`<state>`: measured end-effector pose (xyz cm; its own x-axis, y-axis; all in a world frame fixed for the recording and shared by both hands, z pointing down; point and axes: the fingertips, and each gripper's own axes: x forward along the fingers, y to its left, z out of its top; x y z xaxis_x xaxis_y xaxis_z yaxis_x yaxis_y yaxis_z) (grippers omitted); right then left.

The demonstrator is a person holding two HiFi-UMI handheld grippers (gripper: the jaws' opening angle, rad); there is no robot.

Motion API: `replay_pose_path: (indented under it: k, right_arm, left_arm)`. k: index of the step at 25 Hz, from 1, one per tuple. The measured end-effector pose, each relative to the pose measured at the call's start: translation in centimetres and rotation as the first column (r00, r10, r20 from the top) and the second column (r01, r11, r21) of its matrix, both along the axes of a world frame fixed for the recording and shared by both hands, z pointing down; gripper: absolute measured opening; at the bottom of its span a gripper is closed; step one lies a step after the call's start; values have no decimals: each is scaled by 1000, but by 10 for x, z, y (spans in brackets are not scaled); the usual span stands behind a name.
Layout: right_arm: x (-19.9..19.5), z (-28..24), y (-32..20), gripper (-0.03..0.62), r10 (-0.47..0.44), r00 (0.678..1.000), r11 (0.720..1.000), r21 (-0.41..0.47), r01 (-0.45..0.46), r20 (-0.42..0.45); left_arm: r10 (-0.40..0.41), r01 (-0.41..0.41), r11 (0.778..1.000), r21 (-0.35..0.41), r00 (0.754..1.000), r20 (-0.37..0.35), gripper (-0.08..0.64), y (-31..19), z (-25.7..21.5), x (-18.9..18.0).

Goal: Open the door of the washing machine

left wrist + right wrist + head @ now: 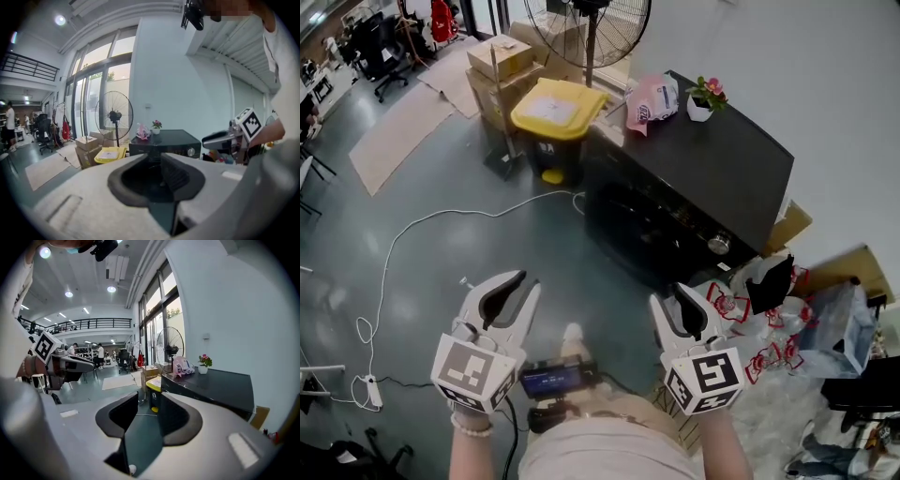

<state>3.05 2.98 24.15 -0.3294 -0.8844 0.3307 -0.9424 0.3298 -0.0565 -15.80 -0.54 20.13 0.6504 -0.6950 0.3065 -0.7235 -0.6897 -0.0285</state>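
Just ahead of the right gripper (678, 300), the washing machine (712, 159) is smooth, glossy black with a shiny metal knob (719, 244). The right gripper and the left gripper (504, 286) look like matt grey plastic, with black ribbed pads (176, 177). Beyond the left gripper are a smooth yellow plastic bin lid (558, 106), brown cardboard boxes (499, 56) and a polished, faintly reflective floor (422, 187).

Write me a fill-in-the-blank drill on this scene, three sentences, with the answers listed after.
1. The bin standing beside the washing machine has a ____ lid.
2. The potted plant on top of the washing machine has ____ flowers.
3. The left tongs and the right tongs are open and hold ____.

Missing words: yellow; pink; nothing
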Motion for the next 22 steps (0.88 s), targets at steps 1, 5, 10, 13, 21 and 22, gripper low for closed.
replay_pose_path:
  k: [1,5,10,13,21,22]
  right_arm:
    - [-2,0,-7,137,2,1000,1000,-2,-2,0]
    - [-9,3,-32,136,10,1000,1000,-12,-10,0]
    - [-18,7,-62,136,26,1000,999,-30,-26,-2]
    - [-24,10,-79,137,39,999,998,-42,-39,-6]
    - [-33,23,-121,137,63,998,994,-84,-64,-15]
    - [-34,25,-125,137,66,998,994,-90,-67,-15]
  left_arm:
    - [8,-8,1000,-1,1000,2,74,-7,1,-1]
    - [24,-24,1000,-14,1000,2,77,-34,4,-8]
    - [37,-37,999,-26,999,-3,77,-70,8,-18]
    - [47,-47,998,-38,999,-4,77,-90,13,-24]
    - [102,-100,992,-75,994,25,77,-135,35,-26]
    - [110,-108,991,-81,994,27,77,-139,38,-26]
